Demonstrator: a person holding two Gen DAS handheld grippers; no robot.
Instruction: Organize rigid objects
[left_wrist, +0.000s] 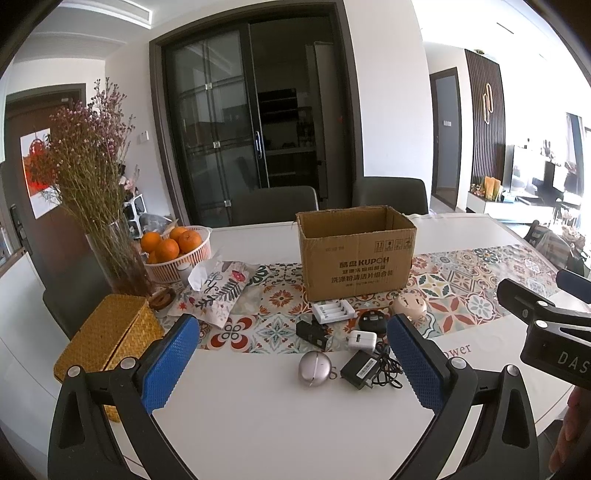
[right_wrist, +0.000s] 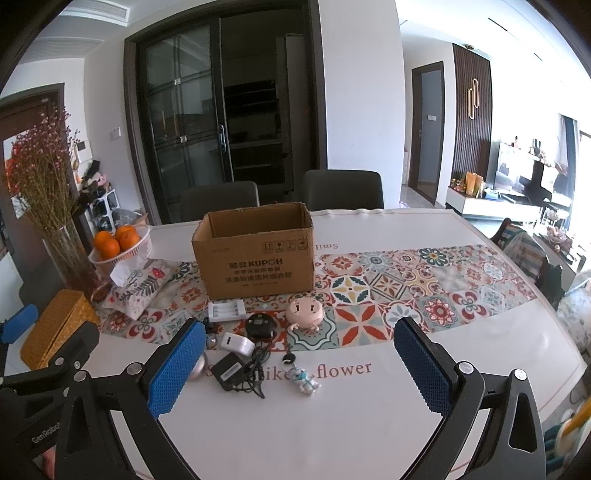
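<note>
An open cardboard box (left_wrist: 356, 254) stands on the patterned runner; it also shows in the right wrist view (right_wrist: 255, 254). In front of it lie a white battery charger (left_wrist: 332, 311), a black round device (left_wrist: 372, 320), a pink round toy (right_wrist: 305, 313), a white plug (left_wrist: 362, 339), a black block (left_wrist: 312, 332), a silver egg-shaped case (left_wrist: 313, 368), a black adapter with cable (right_wrist: 231, 371) and a small bear keychain (right_wrist: 304, 380). My left gripper (left_wrist: 291, 369) is open and empty above the near table. My right gripper (right_wrist: 299, 369) is open and empty too.
A woven yellow box (left_wrist: 107, 341), a glass vase of dried flowers (left_wrist: 118, 254), a basket of oranges (left_wrist: 177, 251) and a fabric tissue pouch (left_wrist: 221, 291) stand at the left. Two dark chairs (right_wrist: 280, 192) are behind the white table (right_wrist: 332, 424).
</note>
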